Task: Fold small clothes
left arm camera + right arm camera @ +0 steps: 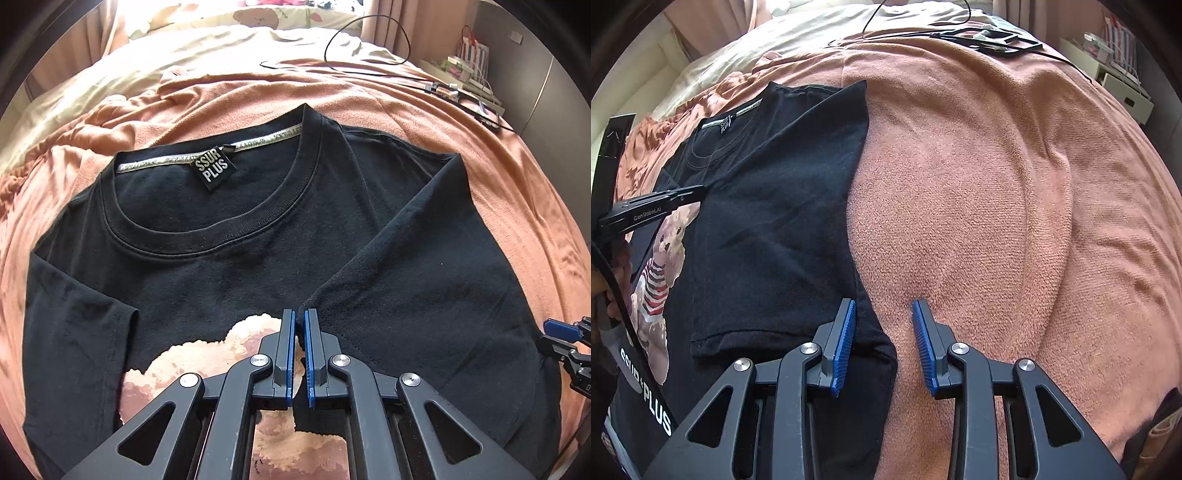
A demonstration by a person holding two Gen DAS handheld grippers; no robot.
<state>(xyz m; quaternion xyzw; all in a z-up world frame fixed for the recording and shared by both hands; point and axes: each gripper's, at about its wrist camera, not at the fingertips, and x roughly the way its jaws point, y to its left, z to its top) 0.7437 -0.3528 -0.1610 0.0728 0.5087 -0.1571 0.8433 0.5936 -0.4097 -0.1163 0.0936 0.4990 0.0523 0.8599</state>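
Your left gripper (299, 319) has its blue pads nearly together, only a thin slit between them, and the tips sit right at the corner of the folded-over sleeve (417, 258); whether a bit of cloth is pinched in there you cannot tell from this angle. Out from those tips, the black T-shirt (229, 266) lies flat and face up on the orange blanket (388, 99), with the collar (192, 218) up at 11 o'clock in the left wrist view and the SSUR PLUS label (214, 167) just inside it. The pale printed graphic (221, 350) runs under your linkage toward 6 o'clock. The other sleeve (74, 295) lies spread out at 9 o'clock, unfolded. Your right gripper (883, 314) stands with its pads well apart, straddling the shirt's folded edge: the left pad (846, 343) over black cloth, the right pad (925, 347) over bare blanket. In the right wrist view the shirt fills the 9 to 11 o'clock side, the teddy bear print (670, 236) showing at 9 o'clock beneath your left gripper's black finger, and a hand (602, 295) shows at the far left rim. Farther out, a black cable (369, 40) loops across the bed at 1 o'clock in the left wrist view, with a cream sheet (207, 48) beyond the blanket at 12 o'clock.
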